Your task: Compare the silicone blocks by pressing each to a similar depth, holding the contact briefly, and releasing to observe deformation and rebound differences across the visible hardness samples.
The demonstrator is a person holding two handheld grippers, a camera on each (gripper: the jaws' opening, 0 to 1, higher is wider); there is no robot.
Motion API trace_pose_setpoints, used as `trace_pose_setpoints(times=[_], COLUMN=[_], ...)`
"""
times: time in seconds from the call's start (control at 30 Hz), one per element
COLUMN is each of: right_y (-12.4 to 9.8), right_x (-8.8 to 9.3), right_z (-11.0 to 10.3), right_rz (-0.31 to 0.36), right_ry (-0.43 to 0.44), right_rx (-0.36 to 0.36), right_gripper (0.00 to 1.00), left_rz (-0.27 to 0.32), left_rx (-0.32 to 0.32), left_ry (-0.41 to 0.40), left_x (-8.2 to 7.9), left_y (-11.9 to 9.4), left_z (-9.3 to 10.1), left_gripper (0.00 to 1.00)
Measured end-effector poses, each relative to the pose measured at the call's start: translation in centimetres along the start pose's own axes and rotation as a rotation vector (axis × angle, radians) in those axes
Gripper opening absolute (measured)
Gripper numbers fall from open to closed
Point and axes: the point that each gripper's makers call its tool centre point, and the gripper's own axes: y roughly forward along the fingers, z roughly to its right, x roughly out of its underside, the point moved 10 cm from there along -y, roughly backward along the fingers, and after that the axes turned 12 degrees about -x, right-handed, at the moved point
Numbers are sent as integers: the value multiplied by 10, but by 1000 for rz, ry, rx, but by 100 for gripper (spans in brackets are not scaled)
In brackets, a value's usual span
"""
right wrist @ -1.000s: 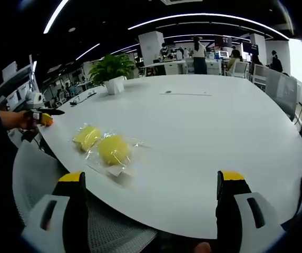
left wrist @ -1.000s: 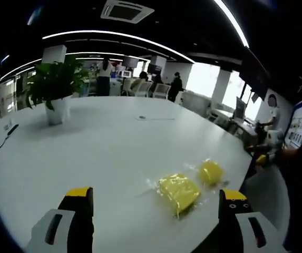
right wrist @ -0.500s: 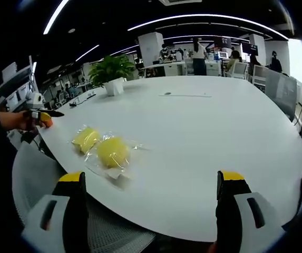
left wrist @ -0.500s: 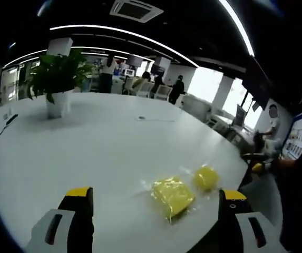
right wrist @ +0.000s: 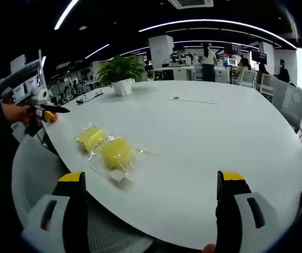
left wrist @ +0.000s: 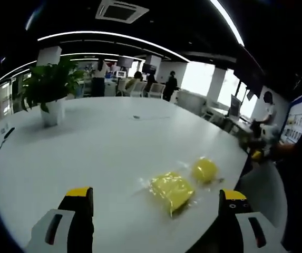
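- left gripper view: the left tool (left wrist: 155,211) has its two yellow-tipped jaws spread wide apart, with nothing between them; it hangs above the near part of the white desk (left wrist: 98,142), touching nothing.
- between and just beyond those jaws lie two yellow silicone blocks, each in a clear plastic wrapper: a squarish block (left wrist: 172,190) nearer the camera and a rounder block (left wrist: 204,169) just beside it, closer to the desk edge.
- the two blocks sit near each other on the desk; whether the wrappers touch in this view i cannot tell.
- right gripper view: the right tool (right wrist: 153,208) is likewise wide open and holds nothing, above the desk's rounded edge.
- here the rounder block (right wrist: 117,153) is the nearer one, and the squarish block (right wrist: 90,138) lies just beside it on the far left side, their wrappers appearing to meet.
- both blocks rest near the desk's left edge in this view, well apart from either jaw.
- at the far left of the right gripper view, a hand (right wrist: 19,113) holds the other tool (right wrist: 46,109) off the desk edge.
- a potted plant (right wrist: 120,74) stands far back on the desk, and it also appears in the left gripper view (left wrist: 49,89).
- a mesh chair back (right wrist: 35,174) sits below the desk edge.
- people stand among workstations in the background.
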Motion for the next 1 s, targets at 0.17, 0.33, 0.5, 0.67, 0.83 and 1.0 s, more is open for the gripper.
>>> trace_pose_setpoints(times=[0.17, 0.33, 0.5, 0.67, 0.83, 1.0], right_y=[3, 3, 3, 3, 4, 5], right_x=[-5, 0, 0, -1, 1, 3], right_z=[-2, 0, -1, -2, -3, -4], right_rz=[3, -11, -20, -28, -25, -25], right_ry=[-3, 6, 13, 15, 22, 32], right_rx=[-9, -15, -13, -17, -15, -12], right_gripper=[97, 97, 97, 97, 97, 97], left_rz=[-5, -8, -14, -35, -50, -79], left_rx=[-3, -12, -2, -3, -3, 12], left_ry=[-13, -52, -91, -162, -194, -252], left_x=[0, -2, -4, -5, -5, -7], left_y=[-1, -1, 3, 10, 20, 31], left_z=[-1, -5, -8, -13, -17, -17], left_gripper=[100, 100, 100, 100, 100, 100])
